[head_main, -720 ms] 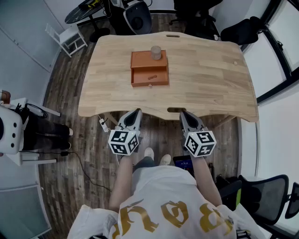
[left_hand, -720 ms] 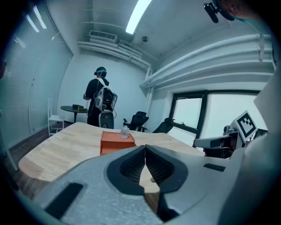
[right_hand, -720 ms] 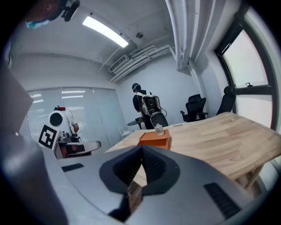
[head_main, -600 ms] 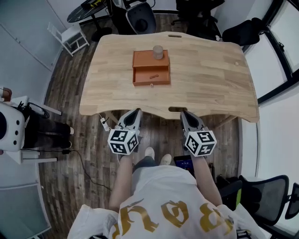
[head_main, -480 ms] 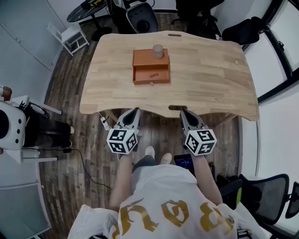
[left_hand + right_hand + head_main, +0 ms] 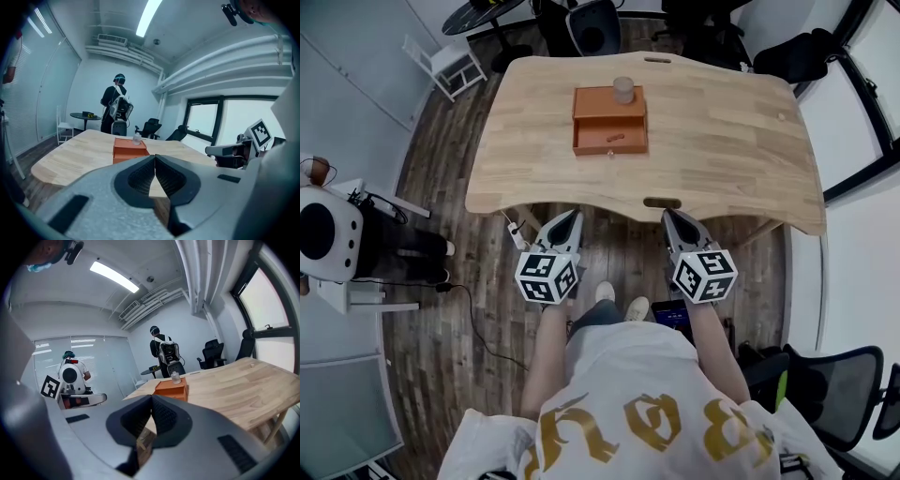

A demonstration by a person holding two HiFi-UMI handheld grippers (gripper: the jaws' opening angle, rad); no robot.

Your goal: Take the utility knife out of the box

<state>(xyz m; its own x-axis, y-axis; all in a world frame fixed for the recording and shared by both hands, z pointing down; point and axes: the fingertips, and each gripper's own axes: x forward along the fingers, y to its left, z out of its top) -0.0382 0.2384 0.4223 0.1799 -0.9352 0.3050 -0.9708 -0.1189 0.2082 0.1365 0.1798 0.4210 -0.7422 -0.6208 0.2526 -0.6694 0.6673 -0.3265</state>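
Against the head view of 0.7 s back: bench point(image 6: 722, 141) and box point(image 6: 610, 105) sitting a little higher and further right in frame, with more floor showing at the left. Both claws in much the same spot as then, marker cubes nudged slightly upward.

Left claw point(image 6: 574, 216): held over the floor just short of the bench's near edge, pointed toward the box. Seen in the left gripper view as jaws pressed tip to tip, nothing between them. Right claw point(image 6: 667, 215): level with the left one, just below the slot cut in the bench's near edge. Seen in the right gripper view likewise closed tight and empty.

Utility knife point(image 6: 615, 139): lying in the open drawer at the front of the orange box, well apart from both claws, too small for detail. Between claws and box: the bench's near edge and a stretch of wood top.

Around, from the left: white round device point(image 6: 323, 234) on the floor at the far left; white chair point(image 6: 450, 61) beyond the bench's left corner; cable point(image 6: 478, 328) trailing over the floorboards; shoes point(image 6: 617, 302) between the two claws; small container point(image 6: 623, 90) standing on the box's top; person point(image 6: 116, 105) standing past the bench's far end; black office chair point(image 6: 825, 384) at the lower right.
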